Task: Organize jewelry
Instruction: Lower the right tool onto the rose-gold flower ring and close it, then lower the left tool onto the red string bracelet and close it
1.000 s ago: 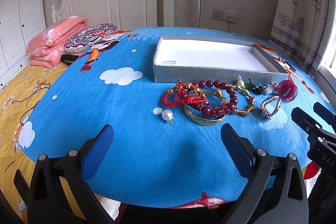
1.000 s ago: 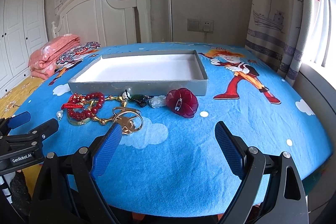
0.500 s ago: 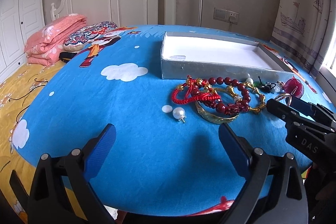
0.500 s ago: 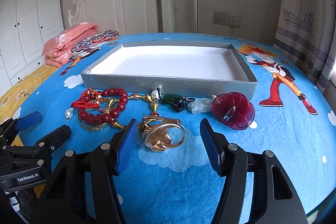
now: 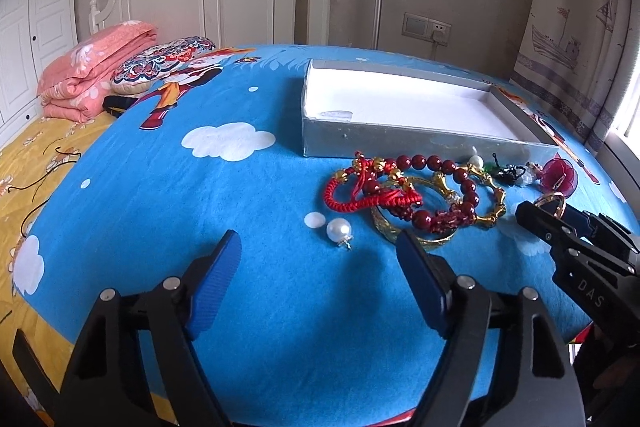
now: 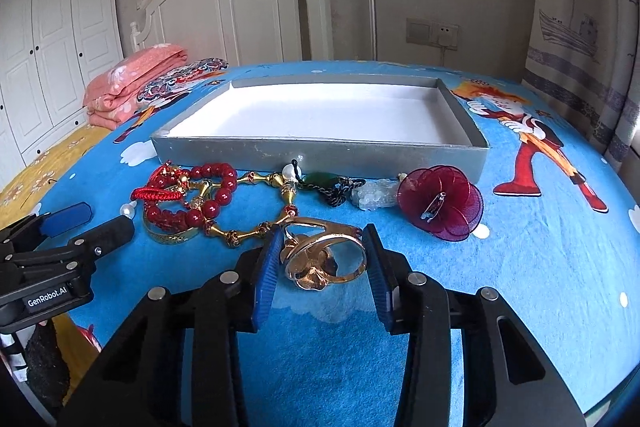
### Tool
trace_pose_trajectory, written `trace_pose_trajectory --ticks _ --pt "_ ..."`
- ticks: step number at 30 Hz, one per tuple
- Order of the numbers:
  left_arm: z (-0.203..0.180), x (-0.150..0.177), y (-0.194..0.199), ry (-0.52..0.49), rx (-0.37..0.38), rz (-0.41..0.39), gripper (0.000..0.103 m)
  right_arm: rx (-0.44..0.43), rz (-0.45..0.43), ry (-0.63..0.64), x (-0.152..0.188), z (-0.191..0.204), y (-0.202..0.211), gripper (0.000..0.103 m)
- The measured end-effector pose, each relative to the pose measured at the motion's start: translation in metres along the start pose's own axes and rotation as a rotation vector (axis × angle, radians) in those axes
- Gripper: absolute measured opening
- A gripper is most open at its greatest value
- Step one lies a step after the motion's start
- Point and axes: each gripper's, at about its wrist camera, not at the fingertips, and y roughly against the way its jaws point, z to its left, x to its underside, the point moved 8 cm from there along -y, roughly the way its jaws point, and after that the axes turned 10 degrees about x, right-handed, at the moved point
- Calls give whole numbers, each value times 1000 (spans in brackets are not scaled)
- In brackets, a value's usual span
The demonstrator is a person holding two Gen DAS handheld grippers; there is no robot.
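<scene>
The right gripper (image 6: 322,259) sits nearest, its 2 blue-padded jaws closing around a gold flower-shaped ring (image 6: 322,259) that lies on the blue cartoon bedspread (image 6: 540,267); the pads stand right at the ring's sides, and I cannot tell whether they press it yet. The left gripper (image 5: 320,279) hangs over bare bedspread with nothing between its jaws, which are closing but spread wide. Just beyond its tips lies a loose pearl (image 5: 339,229). Further on is a tangle of a red cord bracelet (image 5: 360,197), dark red bead bracelet (image 6: 208,195), gold bangle (image 5: 416,233) and gold link chain (image 6: 256,227). Right of them lie a green pendant (image 6: 320,180), a clear stone (image 6: 372,197) and a maroon fabric flower brooch (image 6: 440,203). Behind them all stands the grey tray (image 6: 320,155), its white floor bare.
</scene>
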Motion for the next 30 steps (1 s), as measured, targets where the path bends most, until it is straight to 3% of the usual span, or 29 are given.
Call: trace_pose_trajectory --ticks 6,9,11,12,16,24,27,28,29,30 --pt "-17 -11 -10 -106 13 -22 65 5 -2 -4 0 -1 0 40" --pt "-23 -19 -18 -128 58 -7 46 10 -3 -9 1 -3 0 40" --pt "-27 -24 -25 -129 107 5 27 14 -3 -15 0 -5 -1 40" --pt "-28 -26 -28 -127 125 13 24 15 -3 -18 0 -6 -1 40" --pt "-26 -34 -29 -115 130 -5 0 19 -4 -20 0 -7 0 40" --pt "-14 -40 -10 -70 131 -43 0 18 -4 -27 0 -7 0 40" --pt "-18 -40 -8 -78 150 -24 0 17 -4 -26 0 -8 0 40" --pt "-19 -39 -9 -72 160 -17 5 17 -3 -27 0 -8 0 40" --pt "-22 -40 -10 -66 174 -13 29 18 -4 -26 0 -8 0 40" --pt "-23 -41 -11 -62 173 -16 47 17 -3 -26 0 -8 0 40"
